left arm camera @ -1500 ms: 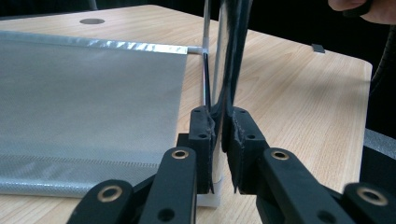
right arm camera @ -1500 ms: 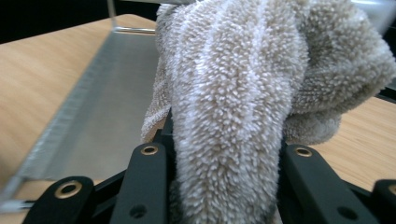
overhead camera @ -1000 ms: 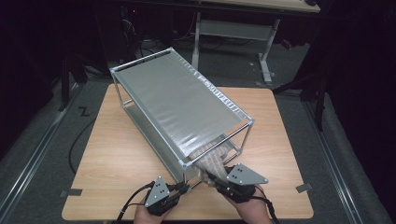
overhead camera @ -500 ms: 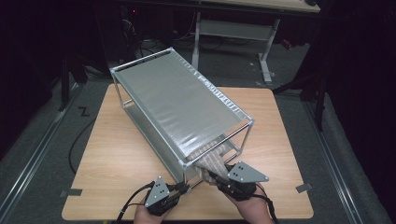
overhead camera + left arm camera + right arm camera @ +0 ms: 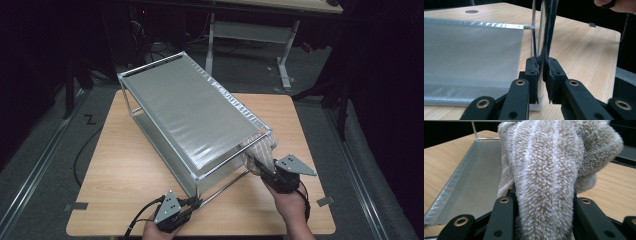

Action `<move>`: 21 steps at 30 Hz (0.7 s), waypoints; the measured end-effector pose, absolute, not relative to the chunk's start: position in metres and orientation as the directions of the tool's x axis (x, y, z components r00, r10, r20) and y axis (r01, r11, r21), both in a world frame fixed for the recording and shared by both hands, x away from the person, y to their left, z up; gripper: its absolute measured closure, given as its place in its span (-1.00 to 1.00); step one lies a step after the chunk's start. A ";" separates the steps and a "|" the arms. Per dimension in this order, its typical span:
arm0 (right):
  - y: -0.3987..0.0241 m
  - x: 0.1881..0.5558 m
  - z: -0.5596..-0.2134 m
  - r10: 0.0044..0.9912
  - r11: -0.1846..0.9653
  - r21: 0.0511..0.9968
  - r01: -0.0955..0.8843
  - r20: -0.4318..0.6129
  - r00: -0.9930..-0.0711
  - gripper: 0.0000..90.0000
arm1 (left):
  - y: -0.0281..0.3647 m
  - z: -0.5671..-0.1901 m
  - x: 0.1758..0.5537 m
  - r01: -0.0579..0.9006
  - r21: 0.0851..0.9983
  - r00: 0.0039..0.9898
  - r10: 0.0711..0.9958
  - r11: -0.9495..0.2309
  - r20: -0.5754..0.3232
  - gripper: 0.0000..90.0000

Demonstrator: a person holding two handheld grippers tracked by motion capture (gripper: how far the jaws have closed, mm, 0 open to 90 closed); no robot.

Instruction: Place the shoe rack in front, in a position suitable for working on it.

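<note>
A metal-framed rack (image 5: 190,115) with two silvery mesh shelves stands slanted on the wooden table (image 5: 125,170). My left gripper (image 5: 196,202) is at the rack's near corner, shut on the upright post (image 5: 534,30); in the left gripper view its jaws (image 5: 540,67) pinch that thin post just above the lower shelf (image 5: 474,50). My right gripper (image 5: 259,164) is at the rack's front right corner, shut on a fluffy grey-white towel (image 5: 261,147). In the right gripper view the towel (image 5: 549,170) bulges up between the jaws (image 5: 544,197), with the lower shelf (image 5: 481,177) behind it.
Bare tabletop lies left and right of the rack; the table's front edge is close under both hands. A second desk frame (image 5: 250,30) stands on the dark floor behind. A cable (image 5: 82,155) trails off the table's left side.
My right gripper has carried the towel to the right, from the middle of the rack's open front to its right front corner. The left gripper and the rack have stayed put.
</note>
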State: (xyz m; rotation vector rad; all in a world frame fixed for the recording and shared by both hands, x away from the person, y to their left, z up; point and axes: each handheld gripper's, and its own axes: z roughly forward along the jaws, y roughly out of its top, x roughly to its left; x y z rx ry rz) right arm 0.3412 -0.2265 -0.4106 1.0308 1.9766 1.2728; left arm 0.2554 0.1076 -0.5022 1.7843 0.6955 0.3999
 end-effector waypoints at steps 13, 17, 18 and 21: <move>-0.181 0.302 -0.408 0.708 0.337 0.915 0.222 -0.091 -0.701 0.46 | 0.106 -0.502 0.258 0.257 0.945 0.778 0.624 -0.203 -0.077 0.78; -0.161 0.288 -0.408 0.646 0.363 0.911 0.197 -0.094 -0.758 0.46 | 0.106 -0.502 0.258 0.257 0.944 0.778 0.623 -0.206 -0.076 0.78; -0.157 0.284 -0.408 0.632 0.369 0.910 0.190 -0.095 -0.769 0.46 | 0.106 -0.502 0.258 0.257 0.944 0.778 0.624 -0.206 -0.076 0.78; -0.146 0.276 -0.407 0.592 0.386 0.907 0.167 -0.105 -0.799 0.46 | 0.106 -0.502 0.258 0.257 0.944 0.778 0.623 -0.206 -0.076 0.78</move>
